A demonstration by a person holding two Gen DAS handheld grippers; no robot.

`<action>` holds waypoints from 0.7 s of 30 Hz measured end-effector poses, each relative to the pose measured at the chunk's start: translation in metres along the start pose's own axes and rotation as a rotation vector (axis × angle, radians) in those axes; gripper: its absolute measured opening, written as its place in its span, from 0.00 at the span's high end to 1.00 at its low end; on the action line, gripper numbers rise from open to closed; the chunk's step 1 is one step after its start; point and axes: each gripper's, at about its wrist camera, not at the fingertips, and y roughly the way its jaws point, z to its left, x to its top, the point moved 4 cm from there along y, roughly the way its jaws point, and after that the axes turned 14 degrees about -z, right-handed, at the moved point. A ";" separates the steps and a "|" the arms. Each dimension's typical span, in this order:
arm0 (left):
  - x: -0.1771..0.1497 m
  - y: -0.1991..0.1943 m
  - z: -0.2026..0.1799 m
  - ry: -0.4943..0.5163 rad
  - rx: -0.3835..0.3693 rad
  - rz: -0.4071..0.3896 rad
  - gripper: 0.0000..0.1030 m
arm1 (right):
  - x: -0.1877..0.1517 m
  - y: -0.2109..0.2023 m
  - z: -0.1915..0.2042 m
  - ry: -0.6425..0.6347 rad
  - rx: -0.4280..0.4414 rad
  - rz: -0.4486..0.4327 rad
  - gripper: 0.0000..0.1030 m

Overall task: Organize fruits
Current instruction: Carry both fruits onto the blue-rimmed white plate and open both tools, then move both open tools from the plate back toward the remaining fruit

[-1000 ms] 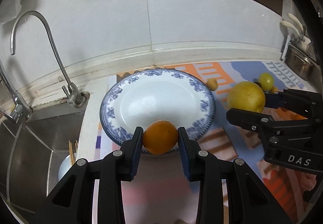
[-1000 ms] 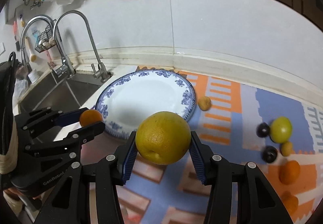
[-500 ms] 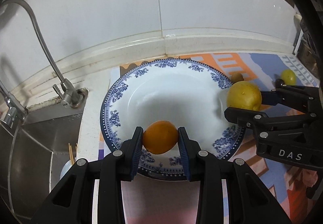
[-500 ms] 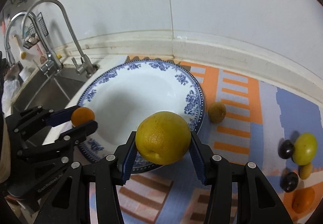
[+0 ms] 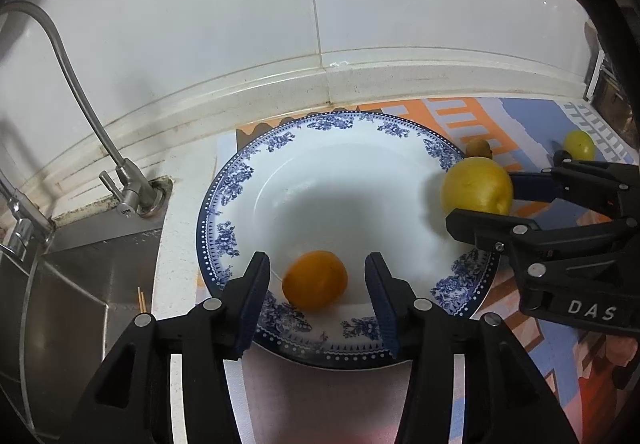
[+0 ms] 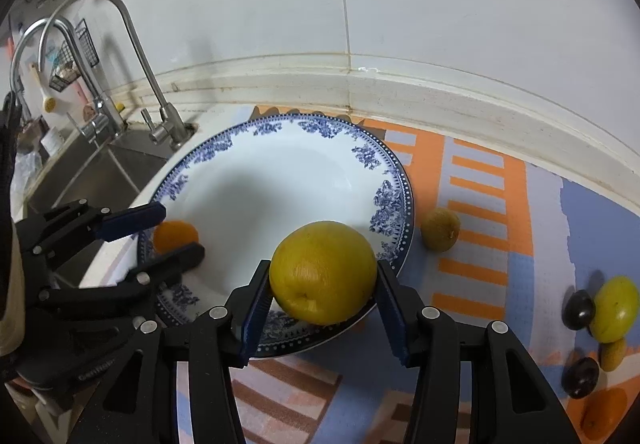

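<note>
A blue-and-white plate [image 5: 240,180] [image 6: 384,200] lies on the counter mat. A small orange [image 5: 315,280] [image 6: 175,235] rests on its near-left part. My left gripper [image 5: 316,296] [image 6: 160,232] is open around the orange, with gaps on both sides. My right gripper [image 6: 322,308] [image 5: 486,200] is shut on a large yellow citrus fruit [image 6: 323,272] [image 5: 477,191] and holds it over the plate's right rim.
A steel sink [image 5: 60,284] and taps [image 6: 132,56] are left of the plate. A small brown fruit [image 6: 440,230], a yellow-green fruit [image 6: 614,308], dark plums [image 6: 578,310] and an orange [image 6: 602,414] lie on the striped mat [image 6: 480,204] at right. The tiled wall [image 5: 320,4] is behind.
My left gripper opened and let the orange down onto the plate. My right gripper carried the yellow fruit forward over the plate's rim.
</note>
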 end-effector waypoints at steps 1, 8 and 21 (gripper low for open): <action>0.001 -0.001 0.000 0.002 0.003 0.000 0.53 | 0.001 -0.001 0.000 0.005 0.004 -0.005 0.48; 0.005 -0.028 -0.002 0.010 0.039 -0.032 0.47 | 0.000 -0.021 0.002 0.000 0.005 -0.044 0.46; 0.025 -0.118 -0.039 -0.011 0.025 -0.196 0.31 | -0.005 -0.117 0.004 0.026 -0.010 -0.186 0.46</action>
